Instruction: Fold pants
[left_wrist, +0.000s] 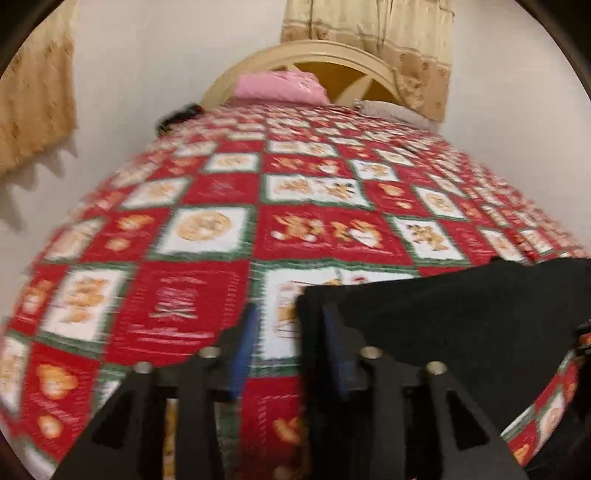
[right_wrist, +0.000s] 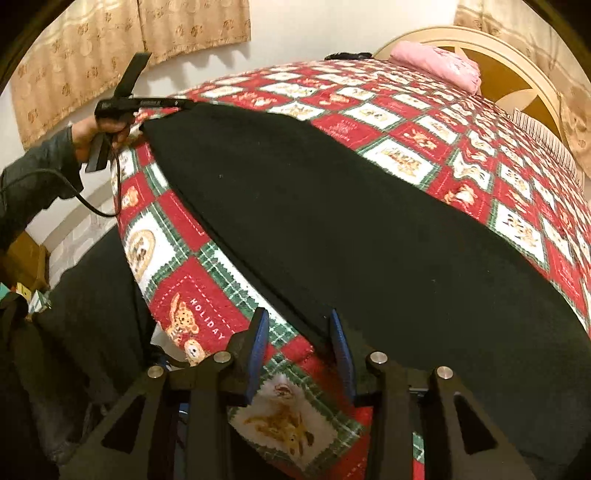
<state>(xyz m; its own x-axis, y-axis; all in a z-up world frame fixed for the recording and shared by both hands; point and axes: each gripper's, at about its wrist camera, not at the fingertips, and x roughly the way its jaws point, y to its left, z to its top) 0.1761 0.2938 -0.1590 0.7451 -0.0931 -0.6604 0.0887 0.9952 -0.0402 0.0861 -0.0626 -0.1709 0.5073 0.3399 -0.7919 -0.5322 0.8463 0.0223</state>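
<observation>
One pair of black pants (right_wrist: 332, 229) lies flat on the bed's holiday quilt (right_wrist: 207, 314), near the front edge. Looks like the lining-up step before a fold. Left gripper (left_wrist: 288, 332) and right gripper (right_wrist: 299, 332) both have fingers spread, holding nothing, each at an edge of the pants. Next I'd guess both need to pinch that edge. One pink pillow (right_wrist: 436, 62) sits by the headboard.
</observation>
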